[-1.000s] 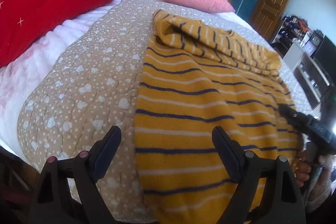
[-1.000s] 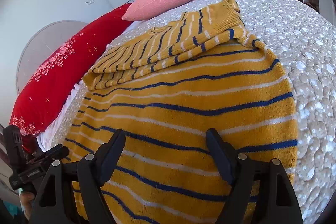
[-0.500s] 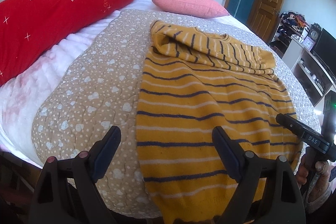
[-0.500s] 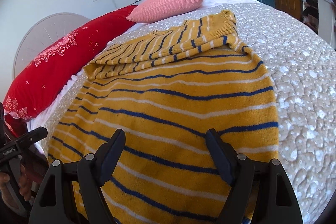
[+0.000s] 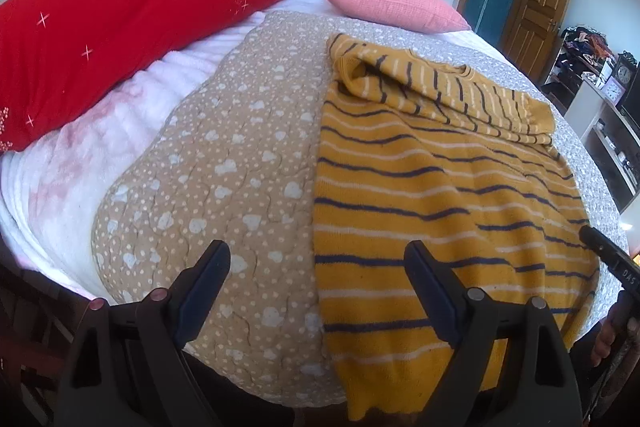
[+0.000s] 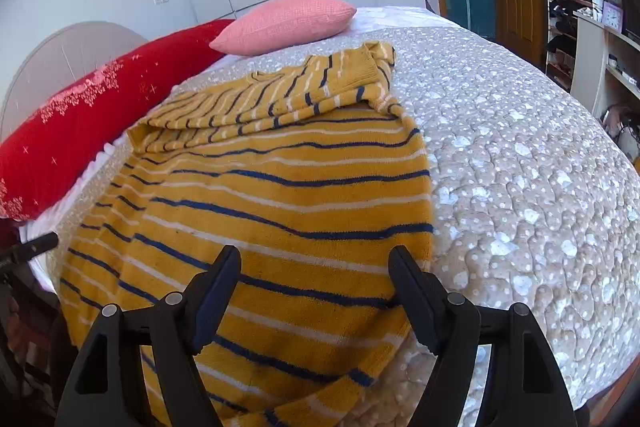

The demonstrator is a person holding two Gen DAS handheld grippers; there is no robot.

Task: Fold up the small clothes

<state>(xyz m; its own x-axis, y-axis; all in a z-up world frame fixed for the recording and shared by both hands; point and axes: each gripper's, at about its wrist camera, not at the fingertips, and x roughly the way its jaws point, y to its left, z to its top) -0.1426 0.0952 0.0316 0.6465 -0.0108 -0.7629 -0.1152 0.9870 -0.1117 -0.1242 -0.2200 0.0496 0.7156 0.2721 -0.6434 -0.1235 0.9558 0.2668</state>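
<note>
Lying flat on the beige heart-patterned quilt (image 5: 224,163), the mustard-yellow knitted sweater with navy and white stripes (image 5: 432,203) is seen with its sleeves folded across. Both the left gripper (image 5: 316,287) and right gripper (image 6: 314,283) are held wide apart, empty, above its hem.

One striped sweater (image 5: 432,195), two pillows (image 5: 120,27) (image 5: 392,1), one quilt (image 5: 240,147).
</note>
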